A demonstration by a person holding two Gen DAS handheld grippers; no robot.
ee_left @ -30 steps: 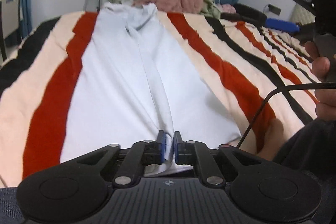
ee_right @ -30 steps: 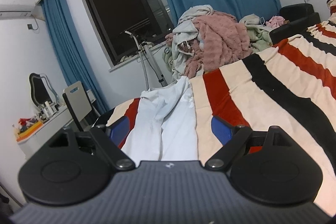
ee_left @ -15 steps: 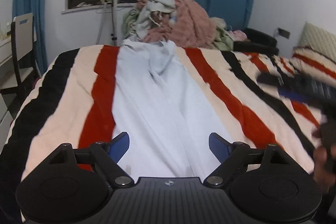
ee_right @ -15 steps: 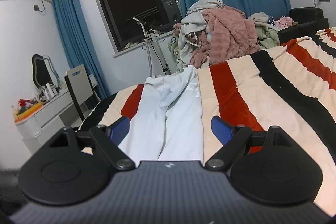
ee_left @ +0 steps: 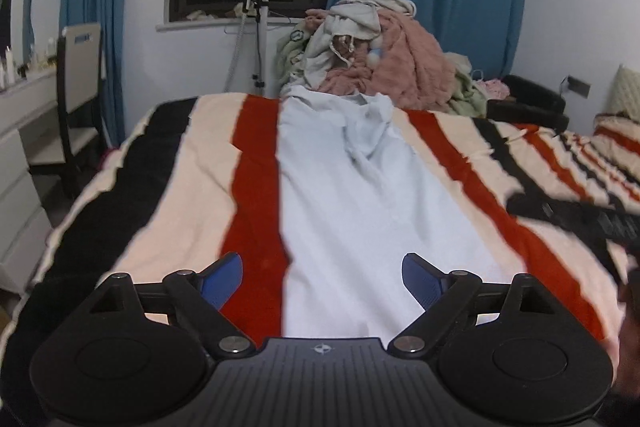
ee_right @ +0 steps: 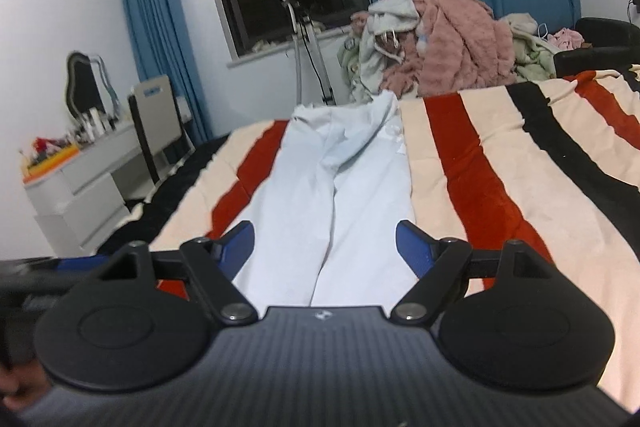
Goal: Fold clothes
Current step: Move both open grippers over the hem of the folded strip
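While both tools hover above the near end of the bed, the pale blue trousers (ee_left: 344,211) lie stretched lengthwise on the striped blanket (ee_left: 168,195), waistband at the far end and leg ends nearest the cameras. In the right wrist view the two legs of the trousers (ee_right: 332,195) lie side by side, touching along a central seam line. The left hand-held gripper (ee_left: 322,273) has its blue fingers (ee_left: 224,277) spread wide apart with nothing between them, the trousers showing below the gap. The right hand-held gripper (ee_right: 324,239) is likewise spread wide and holds nothing, with the leg ends below its gap. At the right edge of the left wrist view, the right tool shows as a dark blur over the blanket. Beyond the far end of the bed sits a pile of clothes (ee_left: 376,55), with a pink fleece on top. A white dresser (ee_right: 80,195) and chair (ee_right: 156,127) stand at the left, by the blue curtains (ee_right: 156,43).
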